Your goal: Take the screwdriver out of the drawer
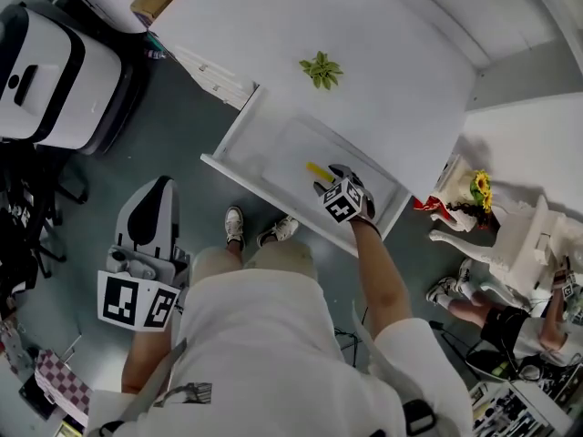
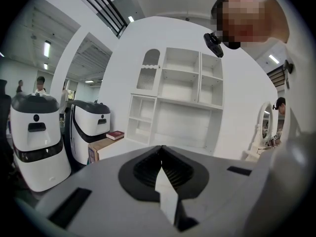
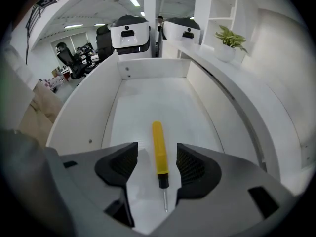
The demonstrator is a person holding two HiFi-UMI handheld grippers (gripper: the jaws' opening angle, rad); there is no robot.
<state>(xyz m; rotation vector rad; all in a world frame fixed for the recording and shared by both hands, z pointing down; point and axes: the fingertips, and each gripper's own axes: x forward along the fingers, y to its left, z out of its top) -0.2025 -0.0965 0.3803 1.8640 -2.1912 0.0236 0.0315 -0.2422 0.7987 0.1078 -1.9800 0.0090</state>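
The right gripper [image 3: 157,154] is held steeply downward inside the open drawer [image 3: 148,69]. Its jaws are seen standing apart, and the screwdriver [image 3: 158,151] lies between them. A gap is visible on each side, so no pad is pressing on the tool. The screwdriver is laid flat on the drawer floor, running lengthwise along the drawer. Its thin metal shaft points back toward the gripper body, and its handle reaches out past the jaw tips.

The handle is a smooth yellow cylinder with a rounded end, joined to the bare shaft by a short black collar. The gripper's pads [image 3: 191,165] are black and finely ribbed, set in matte grey shells. The drawer is a shallow white box with smooth, slightly glossy walls and floor, and small fastener heads are noted on its walls.

In the head view, the right gripper [image 1: 344,195] is seen just over the screwdriver [image 1: 317,170] near the front of the drawer [image 1: 244,146].

The left gripper [image 2: 161,161] is held low at the person's side, well apart from the drawer. Its jaws are pressed together with nothing between them.
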